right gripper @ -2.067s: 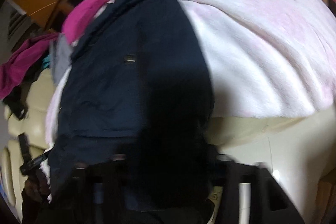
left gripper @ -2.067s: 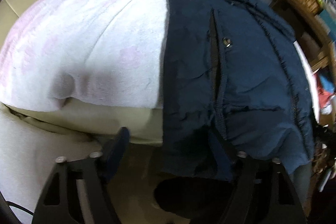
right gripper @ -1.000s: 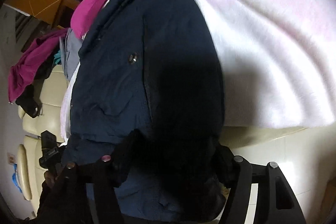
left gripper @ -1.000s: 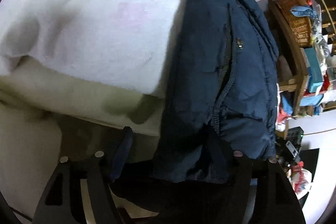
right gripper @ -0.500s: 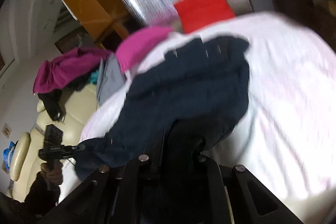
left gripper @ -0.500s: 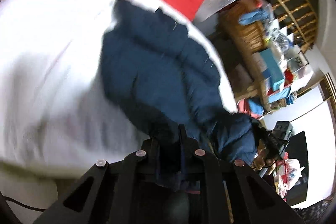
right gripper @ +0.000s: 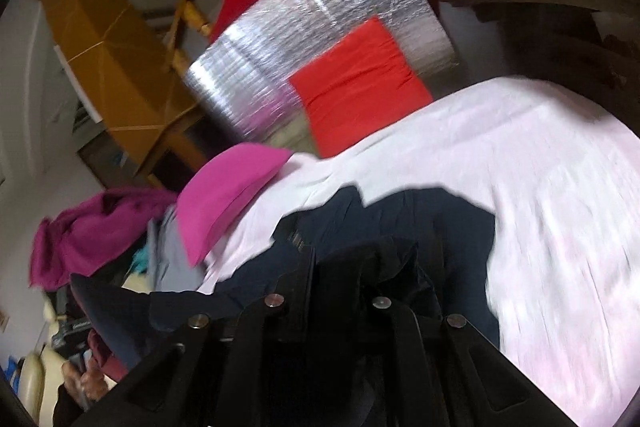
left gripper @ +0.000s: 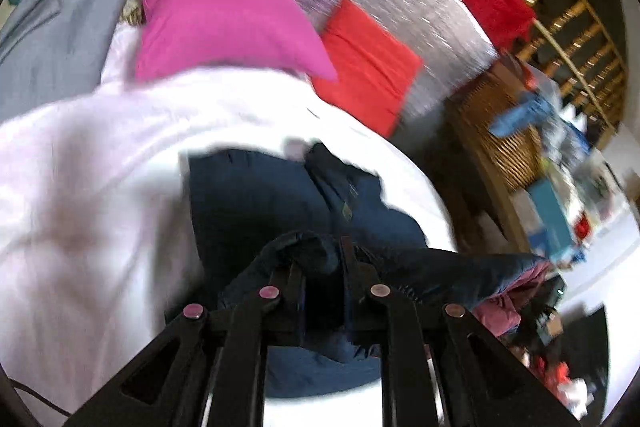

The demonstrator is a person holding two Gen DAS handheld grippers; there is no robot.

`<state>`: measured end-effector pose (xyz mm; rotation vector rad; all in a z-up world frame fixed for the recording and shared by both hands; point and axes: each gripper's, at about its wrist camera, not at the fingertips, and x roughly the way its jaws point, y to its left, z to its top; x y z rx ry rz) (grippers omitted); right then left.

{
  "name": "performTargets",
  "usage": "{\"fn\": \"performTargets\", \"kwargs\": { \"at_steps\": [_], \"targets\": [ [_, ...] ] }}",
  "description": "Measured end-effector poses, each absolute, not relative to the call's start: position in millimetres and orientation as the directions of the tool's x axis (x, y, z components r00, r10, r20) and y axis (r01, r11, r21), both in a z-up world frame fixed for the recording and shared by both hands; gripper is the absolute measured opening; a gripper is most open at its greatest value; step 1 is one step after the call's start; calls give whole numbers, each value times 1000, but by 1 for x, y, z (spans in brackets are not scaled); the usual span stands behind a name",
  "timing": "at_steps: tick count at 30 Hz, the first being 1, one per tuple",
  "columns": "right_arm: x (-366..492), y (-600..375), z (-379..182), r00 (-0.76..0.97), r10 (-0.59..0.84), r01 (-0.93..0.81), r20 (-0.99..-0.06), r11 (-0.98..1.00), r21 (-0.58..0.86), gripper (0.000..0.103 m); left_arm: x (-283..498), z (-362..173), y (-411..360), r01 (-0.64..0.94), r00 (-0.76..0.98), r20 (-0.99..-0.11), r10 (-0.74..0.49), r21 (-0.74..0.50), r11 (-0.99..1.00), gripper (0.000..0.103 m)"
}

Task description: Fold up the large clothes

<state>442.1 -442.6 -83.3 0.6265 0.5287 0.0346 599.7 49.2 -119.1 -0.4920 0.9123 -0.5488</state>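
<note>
Left gripper (left gripper: 320, 267): jaws nearly together, pinching a bunched hem of the navy jacket (left gripper: 256, 203).
Right gripper (right gripper: 360, 275): jaws clamped tight on dark jacket cloth.
Jacket place: spread ahead of both jaws on the pale pink blanket (right gripper: 560, 187).
Jacket axis: runs away from the jaws toward the magenta cushion (left gripper: 216, 15); near edge lifted.

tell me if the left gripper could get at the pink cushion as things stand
Probably not yet. The left gripper is shut on the navy jacket, so it would have to let go first. Otherwise the pink cushion lies uncovered beyond the white blanket, with nothing blocking the way.
</note>
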Motion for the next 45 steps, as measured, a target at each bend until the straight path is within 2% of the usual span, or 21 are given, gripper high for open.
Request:
{"fn": "performTargets", "kwargs": {
  "at_steps": [4, 7, 10, 12, 13, 14, 16, 18, 19, 20, 21, 22, 23, 25, 28, 31, 37, 41, 45],
  "targets": [
    [505, -465, -102, 861, 144, 198, -489, 789, 581, 12, 665, -146, 35, 157, 496, -630, -598, -612, 775, 14],
    [552, -476, -129, 830, 132, 258, -541, 770, 584, 12, 700, -171, 17, 138, 494, -675, -548, -561, 816, 14],
    [581, -489, -156, 796, 169, 303, -581, 719, 625, 14, 725, -196, 8, 108, 487, -691, -534, -559, 822, 15],
    [600, -507, -177, 778, 239, 343, -581, 614, 711, 19, 739, -210, 8, 99, 472, -694, -544, -571, 815, 17],
    [602, -514, -185, 780, 273, 345, -564, 564, 750, 25, 744, -215, 9, 86, 458, -692, -557, -589, 803, 17],
    [604, -524, -194, 789, 320, 339, -525, 486, 805, 34, 749, -220, 13, 65, 442, -682, -583, -624, 779, 17],
    [602, -541, -208, 821, 398, 298, -410, 314, 901, 47, 751, -222, 21, 37, 434, -635, -639, -696, 717, 22],
    [595, -555, -208, 858, 416, 236, -301, 202, 951, 57, 747, -217, 33, 30, 445, -560, -698, -770, 637, 37],
    [587, -561, -204, 877, 394, 217, -276, 187, 958, 69, 744, -210, 40, 31, 456, -518, -723, -803, 595, 43],
    [579, -565, -198, 896, 359, 203, -261, 192, 960, 81, 740, -205, 46, 34, 471, -483, -738, -826, 563, 61],
    [564, -570, -187, 922, 303, 181, -242, 217, 959, 86, 730, -193, 54, 48, 523, -443, -728, -838, 544, 81],
    [549, -575, -176, 939, 266, 152, -218, 246, 957, 92, 722, -183, 61, 63, 570, -417, -708, -837, 544, 87],
    [542, -578, -169, 943, 257, 141, -211, 267, 953, 92, 710, -171, 68, 86, 616, -389, -685, -831, 550, 88],
    [520, -576, -155, 927, 267, 161, -264, 352, 922, 92, 689, -158, 71, 108, 616, -396, -681, -814, 571, 88],
    [483, -561, -147, 896, 280, 185, -344, 468, 864, 92, 648, -157, 62, 147, 561, -454, -693, -769, 622, 88],
    [442, -545, -158, 869, 325, 189, -373, 478, 858, 92, 600, -175, 56, 138, 513, -532, -674, -724, 676, 88],
    [379, -500, -202, 815, 420, 227, -399, 403, 887, 92, 520, -220, 62, 45, 498, -592, -633, -711, 701, 88],
    [372, -482, -237, 796, 436, 289, -420, 337, 896, 92, 510, -237, 61, -87, 489, -624, -609, -730, 678, 88],
    [383, -478, -254, 817, 381, 318, -433, 329, 889, 91, 517, -246, 63, -191, 486, -675, -556, -702, 686, 88]
  ]
}}
